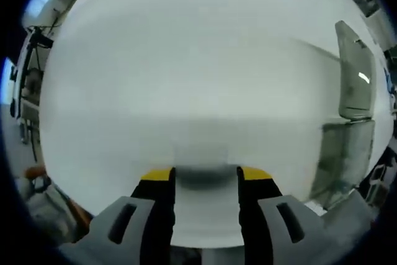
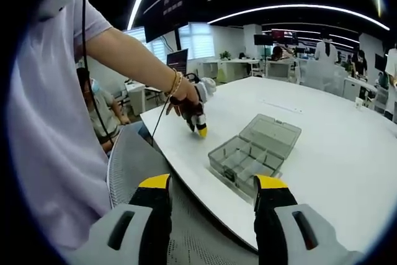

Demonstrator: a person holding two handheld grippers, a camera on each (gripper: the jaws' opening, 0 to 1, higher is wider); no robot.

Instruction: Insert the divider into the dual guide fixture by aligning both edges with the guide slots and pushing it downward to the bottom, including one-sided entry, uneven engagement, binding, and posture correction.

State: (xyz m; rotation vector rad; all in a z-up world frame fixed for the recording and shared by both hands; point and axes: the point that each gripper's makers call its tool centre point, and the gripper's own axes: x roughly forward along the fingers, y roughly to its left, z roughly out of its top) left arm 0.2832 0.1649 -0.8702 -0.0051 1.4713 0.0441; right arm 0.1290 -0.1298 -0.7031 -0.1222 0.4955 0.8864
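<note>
- In the left gripper view, the left hand-held gripper point(image 1: 206, 175) rises from 6 o'clock with its two yellow-tipped black jaws spread apart and nothing between them; the tips sit very close to the white surface point(image 1: 186, 72), with a dark shadow between them.
- At 3 o'clock in that view stands the clear plastic box point(image 1: 355, 79), its lid raised and its lower part blurred.
- In the right gripper view, the right hand-held gripper point(image 2: 213, 183) rises from 6 o'clock, jaws wide apart and holding nothing, over the mesh back of a grey chair point(image 2: 133, 159) at the table edge.
- The clear plastic box point(image 2: 251, 153) lies on the white surface point(image 2: 335, 147) just past the jaw tips, at about 1 o'clock from them, lid hinged open and tilted back, small compartments showing inside.
- No loose divider can be made out; the parts inside the box are too small to tell.
- At 11 o'clock the person's hand point(image 2: 183, 98), with a bracelet at the wrist, presses the left hand-held gripper point(image 2: 200, 130) tip-down to the surface, near the box but apart from it.
- A white-shirted torso point(image 2: 43, 122) lies at 9 o'clock.
</note>
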